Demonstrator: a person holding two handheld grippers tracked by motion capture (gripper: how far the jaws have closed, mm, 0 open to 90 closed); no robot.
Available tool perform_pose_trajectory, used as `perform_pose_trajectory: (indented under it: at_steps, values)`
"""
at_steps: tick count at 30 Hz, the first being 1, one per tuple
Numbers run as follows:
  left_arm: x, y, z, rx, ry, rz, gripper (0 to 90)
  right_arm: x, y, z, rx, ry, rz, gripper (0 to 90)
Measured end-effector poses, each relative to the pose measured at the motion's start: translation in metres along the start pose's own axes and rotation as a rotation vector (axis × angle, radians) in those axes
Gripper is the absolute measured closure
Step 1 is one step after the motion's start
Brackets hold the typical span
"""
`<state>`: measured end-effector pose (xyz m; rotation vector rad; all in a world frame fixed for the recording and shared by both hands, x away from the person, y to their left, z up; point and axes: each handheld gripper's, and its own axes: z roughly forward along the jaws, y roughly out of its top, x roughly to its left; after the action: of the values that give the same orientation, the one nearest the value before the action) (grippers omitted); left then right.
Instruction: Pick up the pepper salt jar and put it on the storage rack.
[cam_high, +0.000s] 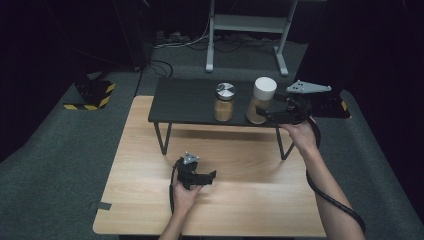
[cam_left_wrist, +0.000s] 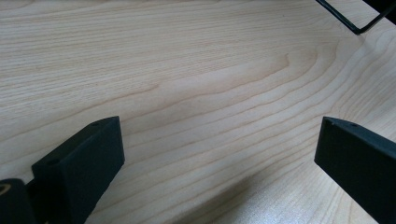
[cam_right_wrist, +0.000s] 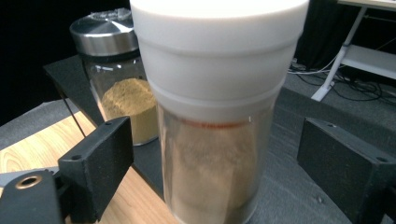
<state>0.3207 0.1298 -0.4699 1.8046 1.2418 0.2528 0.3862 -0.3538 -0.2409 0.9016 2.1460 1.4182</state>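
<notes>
Black shelf (cam_high: 190, 100) holds 2 jars (cam_high: 225, 102) of powder.

A black shelf (cam_high: 190, 102) stands on thin legs at the far end of the wooden table (cam_high: 150, 200). On that shelf, toward its middle, sits a glass jar with a steel lid (cam_high: 225, 101) — tan powder inside. Beyond the shelf, on the grey floor, stands a white metal frame (cam_high: 247, 25) — cables beside it.

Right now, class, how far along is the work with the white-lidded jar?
Done: the right tool has reached the white-lidded jar on the black shelf, jaws open either side of it. In hand: closing on it. Left: gripping and lifting. The left tool waits open over the wooden table; the steel-lidded jar stands untouched.
</notes>
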Motion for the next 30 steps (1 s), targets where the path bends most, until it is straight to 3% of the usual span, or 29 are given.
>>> perform_pose_trajectory:
  at_steps: [5,12,21,30]
  values:
    - [0.000,0.000,0.000,-0.002,-0.002,0.000,1.8,0.001,-0.010,-0.006,-0.009,0.006,0.002,10.3]
    - [0.000,0.000,0.000,-0.002,0.000,0.002,1.7,0.005,-0.042,-0.013,-0.042,0.023,0.016,11.0]
    - [0.000,-0.001,0.000,-0.003,-0.002,0.001,1.7,0.008,-0.069,-0.018,-0.036,0.035,0.016,11.0]
    - [0.001,-0.002,-0.001,-0.008,-0.004,0.000,1.5,0.029,-0.115,-0.019,-0.076,0.044,-0.026,12.0]
